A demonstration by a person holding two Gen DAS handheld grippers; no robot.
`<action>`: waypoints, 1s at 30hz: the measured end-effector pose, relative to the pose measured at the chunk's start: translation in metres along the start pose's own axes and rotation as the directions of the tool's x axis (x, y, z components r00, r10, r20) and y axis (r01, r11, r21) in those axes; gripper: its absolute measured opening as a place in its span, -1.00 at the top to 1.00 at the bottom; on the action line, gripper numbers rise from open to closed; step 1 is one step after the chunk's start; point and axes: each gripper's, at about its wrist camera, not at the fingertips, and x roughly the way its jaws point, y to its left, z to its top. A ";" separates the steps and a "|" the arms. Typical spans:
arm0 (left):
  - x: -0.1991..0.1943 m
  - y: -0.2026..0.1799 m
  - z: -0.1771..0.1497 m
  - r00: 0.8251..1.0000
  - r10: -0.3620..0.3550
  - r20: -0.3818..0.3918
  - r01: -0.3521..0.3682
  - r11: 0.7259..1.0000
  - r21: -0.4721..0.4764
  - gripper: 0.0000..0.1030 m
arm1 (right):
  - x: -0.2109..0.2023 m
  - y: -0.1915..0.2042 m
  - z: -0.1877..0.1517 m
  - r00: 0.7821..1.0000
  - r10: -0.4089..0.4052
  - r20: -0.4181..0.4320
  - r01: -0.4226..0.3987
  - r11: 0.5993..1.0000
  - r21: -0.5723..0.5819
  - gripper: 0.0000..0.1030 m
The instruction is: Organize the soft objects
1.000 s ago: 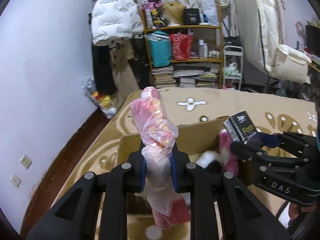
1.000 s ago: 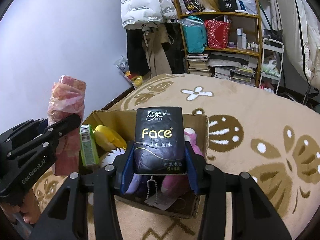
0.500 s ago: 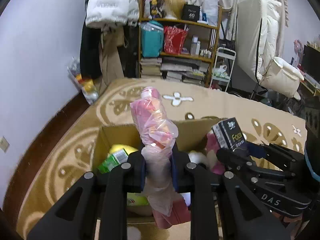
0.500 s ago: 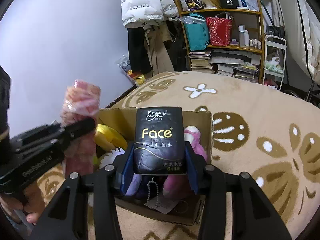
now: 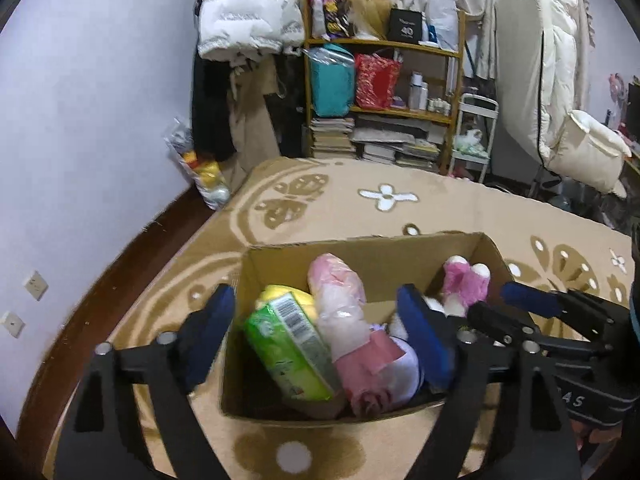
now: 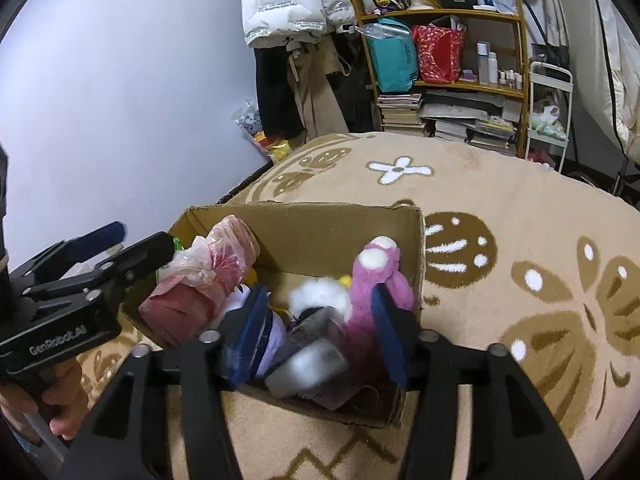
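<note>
An open cardboard box (image 5: pixel 372 250) (image 6: pixel 320 224) stands on the patterned rug. Inside lie a pink plastic-wrapped bundle (image 5: pixel 348 320) (image 6: pixel 200 284), a green tissue pack (image 5: pixel 292 344), a yellow soft toy (image 5: pixel 280 294), a pink plush (image 5: pixel 466 282) (image 6: pixel 380 280) and a dark tissue pack (image 6: pixel 312 360), blurred. My left gripper (image 5: pixel 320 344) is open above the box's near side; it also shows in the right wrist view (image 6: pixel 132 248). My right gripper (image 6: pixel 320 332) is open over the box's near right part, and shows in the left wrist view (image 5: pixel 520 308).
A beige rug with butterfly and flower patterns (image 6: pixel 500 208) covers the floor. A wooden shelf (image 5: pixel 384 96) with bags, books and bottles stands at the back. A white puffer jacket (image 5: pixel 244 8) hangs at the left. A white cart (image 5: pixel 474 136) and white bedding (image 5: pixel 560 92) are at the right.
Both grippers have opened. The pink bundle left my left gripper and the dark tissue pack left my right gripper; both now lie in the box. The grippers are lower over the box.
</note>
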 end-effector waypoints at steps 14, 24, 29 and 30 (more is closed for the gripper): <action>-0.069 0.016 0.007 0.982 0.154 0.107 -0.156 0.988 0.005 -0.99 | -0.057 0.008 0.000 0.998 -0.019 0.059 0.018 0.999 0.026 -0.99; -0.126 0.029 0.004 0.974 0.173 0.148 -0.172 0.985 -0.020 -0.99 | -0.123 0.034 0.001 0.988 -0.029 0.149 0.034 0.999 -0.032 -1.00; -0.158 0.030 -0.006 0.960 0.210 0.188 -0.209 0.978 -0.024 -0.99 | -0.151 0.045 -0.007 0.980 -0.008 0.199 0.016 0.999 -0.039 -1.00; -0.164 0.029 -0.008 0.959 0.211 0.191 -0.212 0.977 -0.016 -0.99 | -0.156 0.047 -0.008 0.978 -0.010 0.208 0.020 0.999 -0.044 -1.00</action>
